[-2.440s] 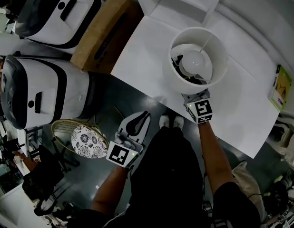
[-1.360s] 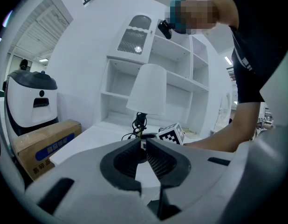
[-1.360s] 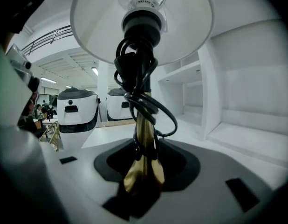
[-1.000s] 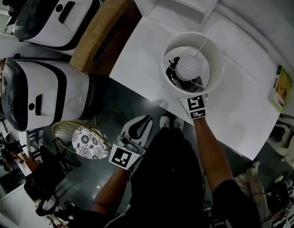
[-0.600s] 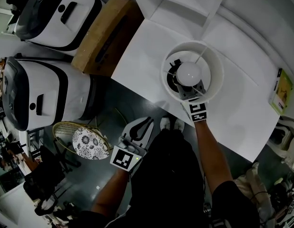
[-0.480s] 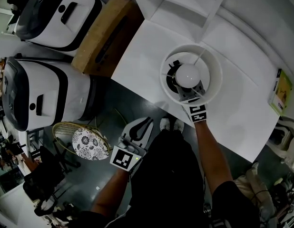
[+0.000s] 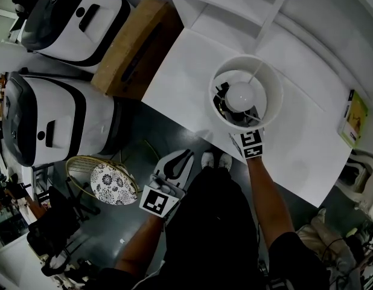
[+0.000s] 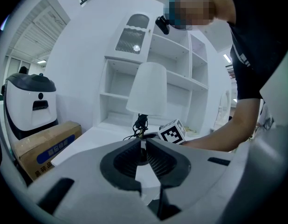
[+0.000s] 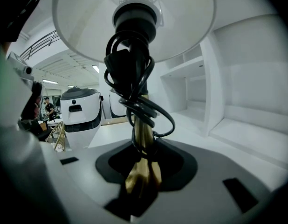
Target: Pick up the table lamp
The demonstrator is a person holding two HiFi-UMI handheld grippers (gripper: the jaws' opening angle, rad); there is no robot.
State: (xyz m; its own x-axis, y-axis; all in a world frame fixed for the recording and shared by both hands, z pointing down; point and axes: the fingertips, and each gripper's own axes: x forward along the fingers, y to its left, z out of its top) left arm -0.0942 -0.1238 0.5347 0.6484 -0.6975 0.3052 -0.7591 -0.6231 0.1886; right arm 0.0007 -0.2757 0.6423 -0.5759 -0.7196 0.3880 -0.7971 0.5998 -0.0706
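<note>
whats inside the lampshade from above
Looking down the lampshade: a white bulb with dark socket parts around it. The shade covers everything below it there. The right gripper view shows a brass stem below, wound with black cord, clamped in the right claw.

Looks like glossy metal on the brass-coloured lamp stem (image 9: 143, 143), smooth and matt on the white round lamp shade (image 7: 271, 86), dull and papery on the brown cardboard box (image 7: 135, 41).

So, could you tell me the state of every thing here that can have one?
table lamp: upright, gripped at its brass stem.
cord: wound round the stem.
right gripper: shut on the stem.
left gripper: shut, holding nothing.
cardboard box: closed.
</note>
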